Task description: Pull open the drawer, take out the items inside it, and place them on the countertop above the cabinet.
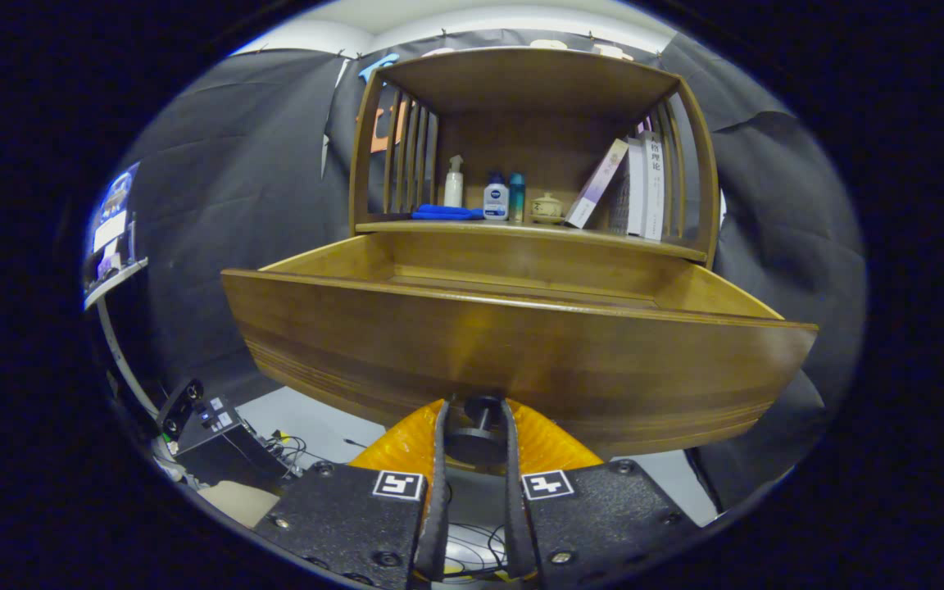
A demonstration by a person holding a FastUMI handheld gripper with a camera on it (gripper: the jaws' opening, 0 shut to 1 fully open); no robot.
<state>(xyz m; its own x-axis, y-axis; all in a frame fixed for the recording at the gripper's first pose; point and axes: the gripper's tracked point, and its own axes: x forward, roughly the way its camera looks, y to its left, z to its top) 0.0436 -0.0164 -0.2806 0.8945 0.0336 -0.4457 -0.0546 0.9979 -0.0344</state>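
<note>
I am gripping the dark round knob (476, 426) at the lower centre of the frame, my gripper (476, 422) closed tight on it with both fingers pressing its sides. The brown wooden drawer (513, 344) is standing pulled out across the middle of the frame, glossy and faintly striped, below the countertop (521, 231) holding bottles (495, 197) and books (636, 187).

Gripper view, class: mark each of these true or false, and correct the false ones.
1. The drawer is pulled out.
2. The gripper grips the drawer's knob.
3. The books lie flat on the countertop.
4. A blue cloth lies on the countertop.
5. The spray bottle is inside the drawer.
1. True: the drawer stands out from the cabinet.
2. True: the gripper is closed on the dark knob.
3. False: the books stand leaning beside the slats.
4. True: the blue cloth lies left of the bottles.
5. False: the spray bottle stands on the countertop.
</note>
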